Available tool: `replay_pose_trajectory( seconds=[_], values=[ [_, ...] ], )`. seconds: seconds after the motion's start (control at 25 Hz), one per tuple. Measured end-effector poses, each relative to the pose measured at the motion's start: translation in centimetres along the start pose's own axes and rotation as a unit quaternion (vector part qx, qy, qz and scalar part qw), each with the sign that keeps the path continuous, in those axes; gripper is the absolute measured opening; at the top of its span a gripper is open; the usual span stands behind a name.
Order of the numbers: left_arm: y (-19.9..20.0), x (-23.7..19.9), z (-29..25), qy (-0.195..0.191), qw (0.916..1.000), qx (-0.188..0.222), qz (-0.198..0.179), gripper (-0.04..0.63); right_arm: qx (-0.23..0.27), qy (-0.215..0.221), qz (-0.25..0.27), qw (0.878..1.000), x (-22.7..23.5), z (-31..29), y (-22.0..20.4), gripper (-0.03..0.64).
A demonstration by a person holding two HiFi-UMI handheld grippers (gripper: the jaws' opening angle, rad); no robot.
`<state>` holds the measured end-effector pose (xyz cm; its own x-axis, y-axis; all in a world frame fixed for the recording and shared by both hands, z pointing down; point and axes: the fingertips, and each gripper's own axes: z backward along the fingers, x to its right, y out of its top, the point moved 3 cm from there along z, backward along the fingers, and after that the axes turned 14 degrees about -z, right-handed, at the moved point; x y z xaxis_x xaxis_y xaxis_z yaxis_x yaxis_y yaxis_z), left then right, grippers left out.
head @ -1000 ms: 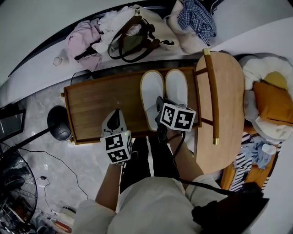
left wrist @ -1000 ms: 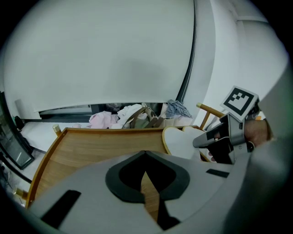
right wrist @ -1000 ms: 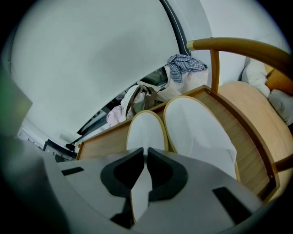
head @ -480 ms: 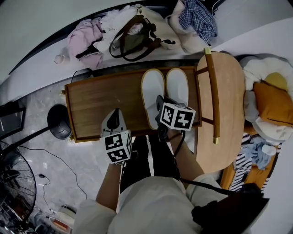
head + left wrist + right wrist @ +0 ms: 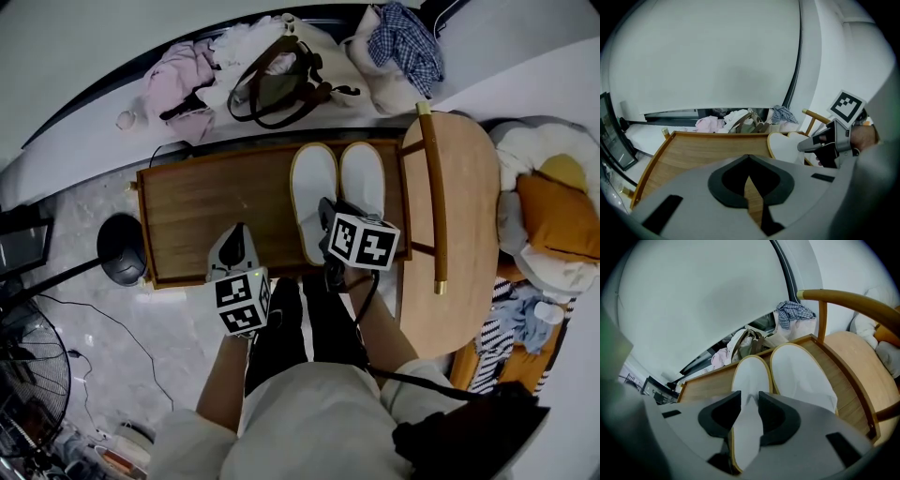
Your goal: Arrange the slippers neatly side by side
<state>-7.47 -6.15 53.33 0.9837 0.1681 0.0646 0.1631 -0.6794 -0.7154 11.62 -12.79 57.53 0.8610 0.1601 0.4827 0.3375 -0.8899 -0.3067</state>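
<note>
Two white slippers with tan edging lie side by side on the low wooden table (image 5: 206,211), the left slipper (image 5: 312,187) touching the right slipper (image 5: 362,178). My right gripper (image 5: 326,214) hangs over the near end of the left slipper (image 5: 750,373). Its jaws have just been opening; they now stand apart with the white upper between them, and the pads no longer pinch it. The right slipper (image 5: 801,376) lies just beside. My left gripper (image 5: 234,242) hovers over the bare wood to the left, its jaws (image 5: 749,161) shut on nothing.
A wooden chair (image 5: 459,216) stands against the table's right end. A tote bag (image 5: 277,80) and heaped clothes (image 5: 183,80) lie beyond the far edge. A black lamp base (image 5: 122,251) and a fan (image 5: 33,375) sit on the floor at the left. The person's legs stand at the table's near edge.
</note>
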Motion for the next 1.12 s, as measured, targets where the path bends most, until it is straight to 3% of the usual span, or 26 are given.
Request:
replay_pose_trajectory(
  seconds=[0.56,1.12],
  values=[
    [1.7,0.9,2.3,0.015,0.9991,0.039,0.011,0.005,0.018,0.021,0.047,0.998,-1.2,3.6,0.4,0.132],
    [7.9,1.5,5.9,0.030,0.9938,0.106,-0.013,0.005,0.066,0.033,0.113,0.991,-2.7,9.8,3.6,0.104]
  ],
)
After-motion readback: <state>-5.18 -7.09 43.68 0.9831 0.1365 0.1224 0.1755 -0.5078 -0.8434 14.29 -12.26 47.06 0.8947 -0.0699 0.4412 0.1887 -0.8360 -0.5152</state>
